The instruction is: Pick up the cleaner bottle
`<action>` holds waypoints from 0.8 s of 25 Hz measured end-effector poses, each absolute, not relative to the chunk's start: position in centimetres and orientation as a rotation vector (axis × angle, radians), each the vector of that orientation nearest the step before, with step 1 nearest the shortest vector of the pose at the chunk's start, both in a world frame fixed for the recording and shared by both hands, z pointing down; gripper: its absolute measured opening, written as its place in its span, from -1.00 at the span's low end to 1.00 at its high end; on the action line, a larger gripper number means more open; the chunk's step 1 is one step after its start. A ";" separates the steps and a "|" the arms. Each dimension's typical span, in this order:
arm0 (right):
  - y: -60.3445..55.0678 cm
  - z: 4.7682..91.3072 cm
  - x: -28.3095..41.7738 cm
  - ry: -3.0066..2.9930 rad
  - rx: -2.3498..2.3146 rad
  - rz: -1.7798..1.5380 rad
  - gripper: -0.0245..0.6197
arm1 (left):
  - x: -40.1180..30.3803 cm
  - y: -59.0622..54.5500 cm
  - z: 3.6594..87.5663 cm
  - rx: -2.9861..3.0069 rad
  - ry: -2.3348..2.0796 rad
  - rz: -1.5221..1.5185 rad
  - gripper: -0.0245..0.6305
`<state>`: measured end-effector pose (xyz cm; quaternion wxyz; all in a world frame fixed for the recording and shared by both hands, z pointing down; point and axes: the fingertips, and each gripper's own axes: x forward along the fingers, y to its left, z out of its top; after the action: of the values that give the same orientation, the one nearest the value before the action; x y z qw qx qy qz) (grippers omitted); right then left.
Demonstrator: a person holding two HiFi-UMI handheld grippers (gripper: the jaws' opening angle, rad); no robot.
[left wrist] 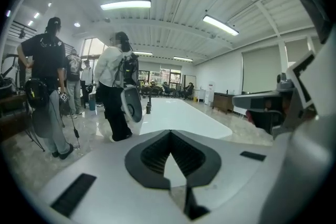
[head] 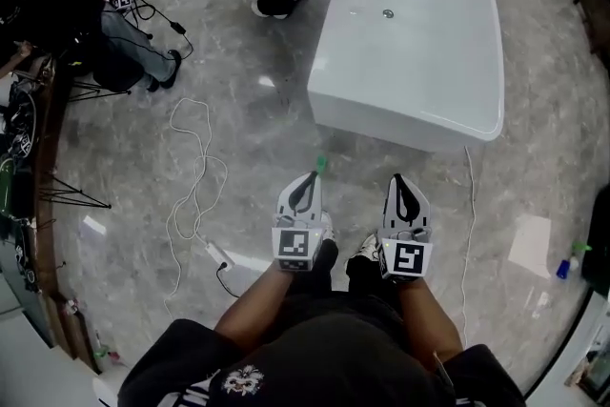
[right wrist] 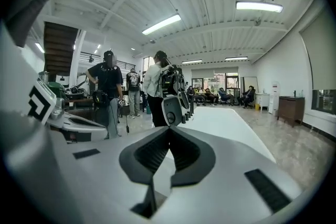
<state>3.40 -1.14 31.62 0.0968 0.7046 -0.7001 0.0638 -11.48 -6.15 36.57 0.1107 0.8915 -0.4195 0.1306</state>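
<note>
Both grippers are held low and side by side in the lower middle of the head view, above the person's own shoes. The left gripper (head: 310,181) has its jaws pressed together with nothing between them, and its own view shows the dark pads meeting at a point. The right gripper (head: 400,184) is closed and empty too. They point up the frame towards a white bathtub (head: 477,110) on the grey stone floor (head: 238,119). A small bottle with a blue body and green top, which looks like the cleaner bottle (head: 568,260), stands on the floor at the far right edge, well apart from both grippers. A white cable (head: 195,176) loops across the floor at left of centre. Several onlookers (head: 124,43) stand at the upper left.
</note>
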 end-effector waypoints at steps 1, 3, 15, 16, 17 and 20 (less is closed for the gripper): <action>-1.8 32.5 3.4 -2.076 2.083 0.186 -0.88 | -11.6 -6.5 37.9 2.613 -1.236 0.391 -0.91; -2.8 34.6 3.8 -2.077 2.073 0.182 -0.88 | -11.6 -7.1 40.4 2.592 -1.250 0.390 -0.91; -7.1 59.2 6.0 -2.145 2.033 0.231 -0.88 | -9.7 -10.5 66.3 2.526 -1.449 0.323 -0.91; -7.3 61.3 5.9 -2.160 2.023 0.230 -0.88 | -9.5 -10.7 68.1 2.517 -1.455 0.314 -0.91; -7.4 63.3 5.7 -2.181 2.006 0.222 -0.88 | -9.4 -10.9 69.7 2.512 -1.457 0.306 -0.91; -8.0 68.3 5.3 -2.224 1.970 0.202 -0.88 | -9.1 -11.4 74.5 2.519 -1.496 0.312 -0.62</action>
<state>5.33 -7.96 68.26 0.0819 0.6592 -0.7444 0.0677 -9.12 -11.38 74.46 0.0976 0.8509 -0.5052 0.1054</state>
